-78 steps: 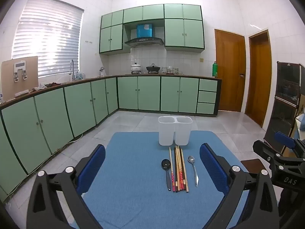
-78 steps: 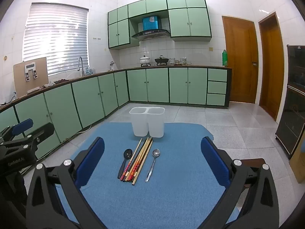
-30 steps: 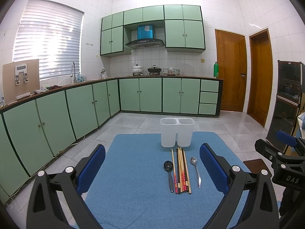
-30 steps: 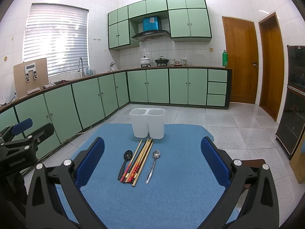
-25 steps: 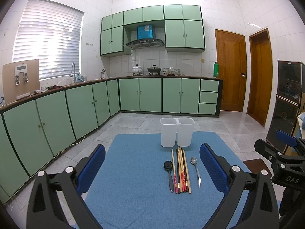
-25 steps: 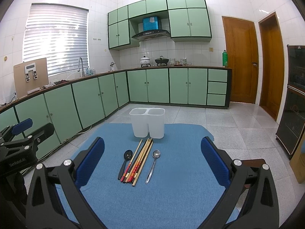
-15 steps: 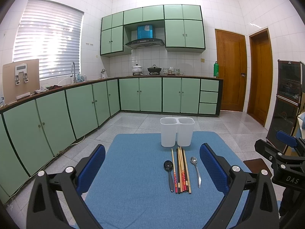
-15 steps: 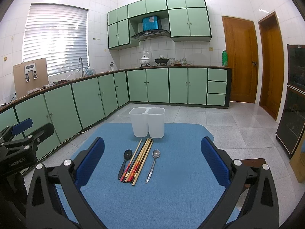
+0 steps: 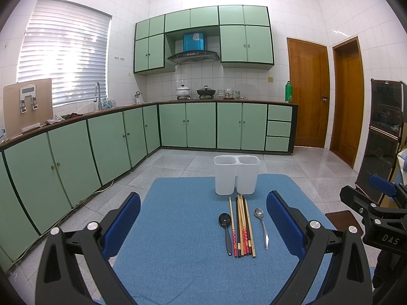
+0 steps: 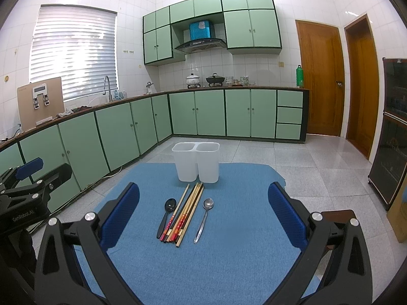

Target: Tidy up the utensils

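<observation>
Your left gripper (image 9: 203, 225) hangs with its jaws spread wide and empty over the blue mat (image 9: 178, 259), and your right gripper (image 10: 203, 214) is just as wide and bare. Nothing is lifted yet.

The likely trouble, working left to right: the black spoon (image 9: 226, 231) lies just beside the bundle of chopsticks (image 9: 243, 228), so closing on it could drag a stick along. The sticks lie packed side by side, touching; a pinch across them would probably catch only some and scatter the rest. The silver spoon (image 9: 262, 225) lies flat, thin, and may slip from the pads. The white two-compartment holder (image 9: 236, 175) looks light and could tip if a handle knocks its rim.

Seen between your left jaws, everything sits toward the right finger; between your right jaws it sits left of centre, ahead of the tips, with the holder just beyond the far ends of the chopsticks.
</observation>
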`<action>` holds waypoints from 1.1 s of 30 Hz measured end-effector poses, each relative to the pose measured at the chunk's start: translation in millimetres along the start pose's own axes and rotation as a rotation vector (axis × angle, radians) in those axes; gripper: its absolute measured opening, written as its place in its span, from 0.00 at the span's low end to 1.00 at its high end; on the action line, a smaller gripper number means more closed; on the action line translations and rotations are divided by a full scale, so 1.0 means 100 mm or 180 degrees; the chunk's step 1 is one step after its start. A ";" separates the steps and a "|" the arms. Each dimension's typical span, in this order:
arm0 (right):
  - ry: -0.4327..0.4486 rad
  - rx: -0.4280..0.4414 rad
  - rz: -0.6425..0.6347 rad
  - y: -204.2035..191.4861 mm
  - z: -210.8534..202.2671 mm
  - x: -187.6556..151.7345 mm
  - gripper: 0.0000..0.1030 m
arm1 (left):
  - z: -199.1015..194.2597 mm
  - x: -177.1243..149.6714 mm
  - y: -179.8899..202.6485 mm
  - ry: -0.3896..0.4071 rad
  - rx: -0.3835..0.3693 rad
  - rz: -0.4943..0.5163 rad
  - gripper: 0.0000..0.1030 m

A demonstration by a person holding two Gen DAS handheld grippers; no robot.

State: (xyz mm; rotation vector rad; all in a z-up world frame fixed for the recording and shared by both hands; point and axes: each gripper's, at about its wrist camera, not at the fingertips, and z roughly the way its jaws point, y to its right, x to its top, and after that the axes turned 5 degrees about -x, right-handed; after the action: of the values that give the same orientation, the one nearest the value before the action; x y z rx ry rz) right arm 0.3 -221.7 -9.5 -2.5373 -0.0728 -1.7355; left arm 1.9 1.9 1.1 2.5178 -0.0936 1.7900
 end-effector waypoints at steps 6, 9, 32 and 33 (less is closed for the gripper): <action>-0.0009 0.0001 0.0006 0.02 0.01 -0.02 0.95 | 0.01 -0.01 -0.01 -0.0005 -0.0002 0.0000 0.94; -0.0025 -0.0002 0.0011 0.04 0.04 -0.04 0.95 | 0.02 -0.03 -0.03 -0.0017 -0.0005 -0.0003 0.94; -0.0779 -0.0096 -0.0036 0.18 1.44 -0.13 0.94 | 1.43 -0.33 -0.37 -0.0828 0.0212 0.0008 0.94; -0.0854 -0.0099 -0.0030 0.18 1.58 -0.16 0.94 | 1.51 -0.35 -0.37 -0.0879 0.0219 0.0018 0.94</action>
State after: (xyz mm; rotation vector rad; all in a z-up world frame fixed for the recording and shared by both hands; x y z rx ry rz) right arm 142.2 -226.4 -82.0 -2.7800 -0.0715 -1.3985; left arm 135.3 28.2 -81.5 2.8006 -0.0503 1.4600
